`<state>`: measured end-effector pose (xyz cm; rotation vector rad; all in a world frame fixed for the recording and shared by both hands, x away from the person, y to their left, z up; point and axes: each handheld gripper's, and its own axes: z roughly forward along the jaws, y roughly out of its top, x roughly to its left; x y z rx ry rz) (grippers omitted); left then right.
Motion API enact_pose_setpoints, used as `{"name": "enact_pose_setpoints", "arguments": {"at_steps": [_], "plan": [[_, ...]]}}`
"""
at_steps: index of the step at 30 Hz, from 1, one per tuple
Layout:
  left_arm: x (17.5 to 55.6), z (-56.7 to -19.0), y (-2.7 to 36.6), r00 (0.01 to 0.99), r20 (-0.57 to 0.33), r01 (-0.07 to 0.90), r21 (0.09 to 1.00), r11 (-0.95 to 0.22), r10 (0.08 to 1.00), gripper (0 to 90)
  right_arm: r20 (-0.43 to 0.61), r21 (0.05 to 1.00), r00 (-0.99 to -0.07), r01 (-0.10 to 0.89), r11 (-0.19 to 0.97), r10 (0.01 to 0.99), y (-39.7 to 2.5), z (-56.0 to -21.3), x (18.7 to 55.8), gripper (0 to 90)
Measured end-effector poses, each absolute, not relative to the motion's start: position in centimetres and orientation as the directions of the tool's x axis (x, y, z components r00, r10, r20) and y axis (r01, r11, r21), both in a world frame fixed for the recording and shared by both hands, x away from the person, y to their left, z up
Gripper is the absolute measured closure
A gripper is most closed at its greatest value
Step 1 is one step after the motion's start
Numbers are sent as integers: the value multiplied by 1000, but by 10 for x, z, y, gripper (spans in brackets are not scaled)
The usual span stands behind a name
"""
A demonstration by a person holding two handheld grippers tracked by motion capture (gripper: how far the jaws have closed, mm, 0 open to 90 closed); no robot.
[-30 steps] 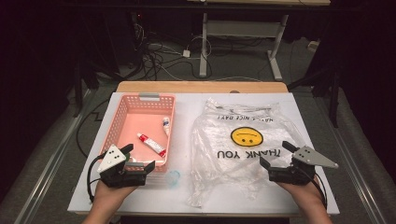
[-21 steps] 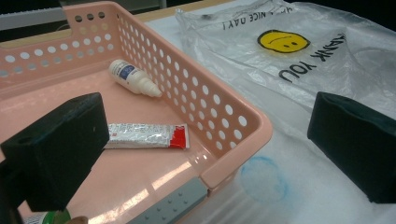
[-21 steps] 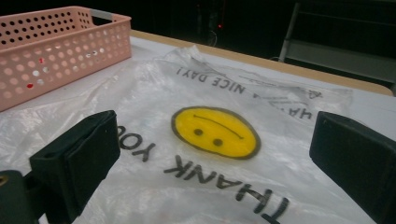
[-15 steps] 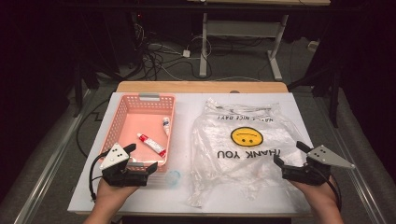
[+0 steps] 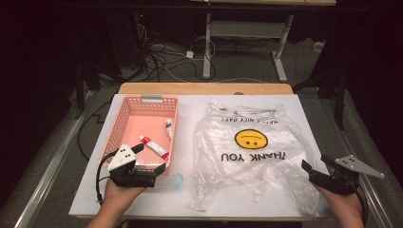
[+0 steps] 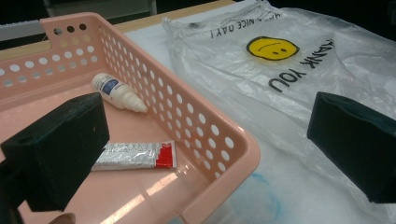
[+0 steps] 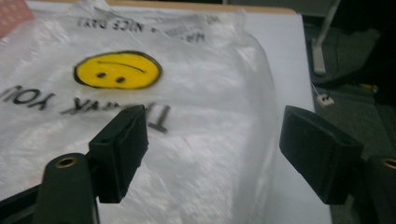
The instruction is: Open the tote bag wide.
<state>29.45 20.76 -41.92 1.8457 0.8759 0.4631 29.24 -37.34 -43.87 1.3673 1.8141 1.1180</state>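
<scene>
Left hand-held gripper (image 5: 151, 159) gapes at the basket (image 5: 124, 118) corner, right hand-held gripper (image 5: 314, 170) gapes beside the bag (image 5: 247, 161). Approach step. Next you probably drop onto the tube (image 6: 135, 155).

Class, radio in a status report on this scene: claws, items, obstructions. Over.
Left claw open at pink perforated plastic basket. Right claw open beside clear smiley-face plastic bag. Red-and-white tube and small white bottle inside basket. No obstructions.

The basket (image 5: 124, 124) lies left of the bag (image 5: 252, 156) on the table (image 5: 190, 199). In the basket, the bottle (image 5: 168, 127) lies behind the tube (image 5: 154, 146), near the wall facing the bag.
</scene>
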Motion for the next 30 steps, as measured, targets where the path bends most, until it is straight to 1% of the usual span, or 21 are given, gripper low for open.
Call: {"name": "enact_pose_setpoints", "arguments": {"at_steps": [2,3,7,15,16,17,21,22,25,26,27,30], "plan": [[295,-419,207,667,-70,360,902,-239,742,0,24,879,-279,463,112,960,-377,-441,292,261],[296,-419,206,668,-66,357,902,-241,741,0,31,865,-255,491,102,967,-384,-446,290,294],[298,-420,200,674,-65,354,903,-244,736,0,43,850,-244,519,93,969,-391,-453,289,339],[301,-421,193,678,-68,360,899,-250,732,0,68,810,-256,578,97,964,-396,-462,286,521],[301,-421,193,679,-72,360,900,-246,731,0,66,808,-257,581,100,964,-396,-462,286,552],[302,-421,193,681,-73,359,900,-245,729,0,59,798,-262,593,112,963,-395,-464,286,625],[302,-420,192,686,-73,354,903,-244,724,0,57,779,-262,615,121,963,-395,-467,285,762],[302,-419,192,686,-75,352,905,-240,724,0,57,779,-262,615,121,963,-395,-467,285,762],[299,-416,189,694,-78,341,911,-232,715,0,43,776,-281,614,145,959,-391,-467,282,900],[297,-413,185,702,-60,320,917,-239,709,0,42,775,-288,613,151,957,-390,-466,281,900],[297,-413,185,702,-60,320,917,-239,709,0,42,775,-288,613,151,957,-390,-466,281,900],[298,-411,180,710,-47,307,919,-249,703,0,37,777,-332,603,182,942,-379,-464,277,900]]}}
